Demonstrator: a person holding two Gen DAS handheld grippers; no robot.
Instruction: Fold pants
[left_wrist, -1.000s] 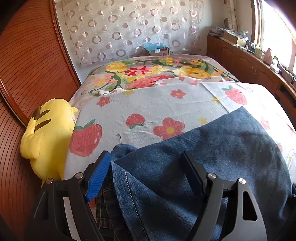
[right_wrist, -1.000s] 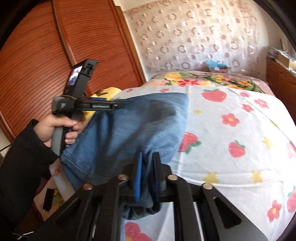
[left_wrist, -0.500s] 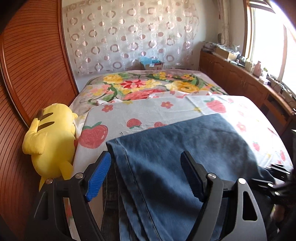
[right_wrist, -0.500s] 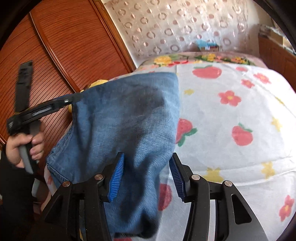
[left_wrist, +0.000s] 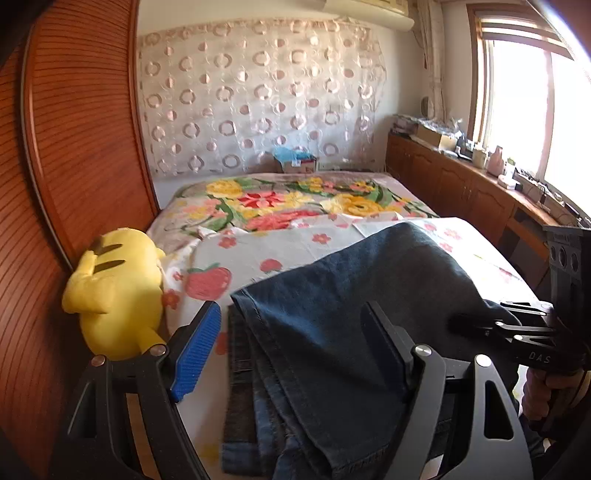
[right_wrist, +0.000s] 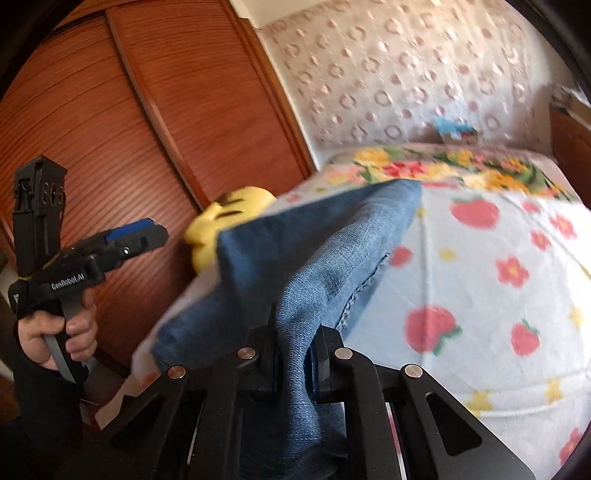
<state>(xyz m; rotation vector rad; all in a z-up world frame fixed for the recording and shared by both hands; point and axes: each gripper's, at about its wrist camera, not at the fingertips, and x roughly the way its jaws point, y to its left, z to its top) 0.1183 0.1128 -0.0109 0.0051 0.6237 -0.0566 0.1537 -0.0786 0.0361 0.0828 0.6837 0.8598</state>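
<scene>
The blue denim pants (left_wrist: 351, 332) are woven cotton cloth, matt and slightly coarse, with stitched seams and a paler, faded face in the right wrist view (right_wrist: 325, 266). The left gripper (left_wrist: 291, 345) is matt black plastic with bright round metal screw heads and a ribbed blue rubbery pad (left_wrist: 195, 354). The right gripper (right_wrist: 295, 360) has the same matt black plastic body and shiny metal fasteners. The white strawberry-and-flower printed bedsheet (left_wrist: 266, 243) is soft, smooth matt cloth. The yellow plush toy (left_wrist: 118, 288) looks fuzzy. The reddish-brown ribbed wooden wardrobe panel (left_wrist: 66, 166) has a satin sheen. The sheer circle-patterned curtain (left_wrist: 258, 103) is thin, faintly glossy fabric.
</scene>
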